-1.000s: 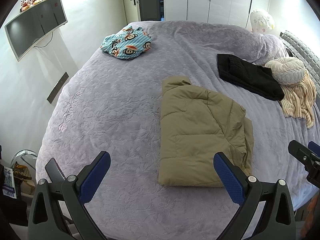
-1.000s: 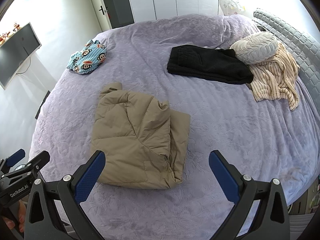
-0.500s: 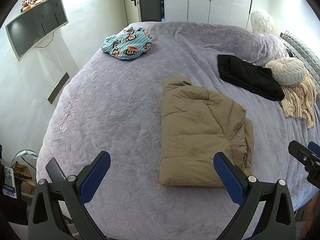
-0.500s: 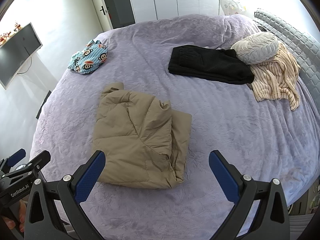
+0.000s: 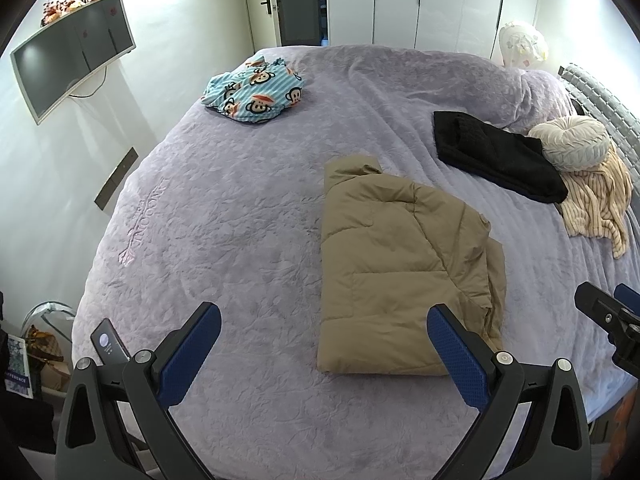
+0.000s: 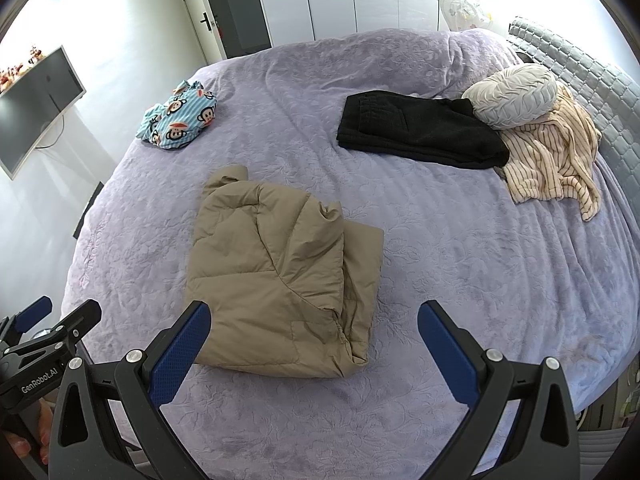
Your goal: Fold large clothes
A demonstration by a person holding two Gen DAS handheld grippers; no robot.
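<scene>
A tan padded jacket (image 5: 404,268) lies folded into a rough rectangle on the purple bed (image 5: 240,216). It also shows in the right wrist view (image 6: 280,276). My left gripper (image 5: 324,344) is open and empty, held above the bed's near edge just short of the jacket's near left corner. My right gripper (image 6: 314,340) is open and empty, hovering over the jacket's near right end. The right gripper's tip shows at the right edge of the left wrist view (image 5: 608,316), and the left gripper shows at the left edge of the right wrist view (image 6: 48,332).
A folded black garment (image 6: 416,128), a round grey cushion (image 6: 514,96) and a striped beige garment (image 6: 556,152) lie at the far right. A blue monkey-print garment (image 6: 180,118) lies at the far left. A phone (image 5: 108,340) rests at the bed's near left edge. A wall TV (image 5: 72,52) hangs at left.
Both views have shifted very slightly, with the jacket sitting a little lower in the frames. The grippers stay open and nothing on the bed has moved.
</scene>
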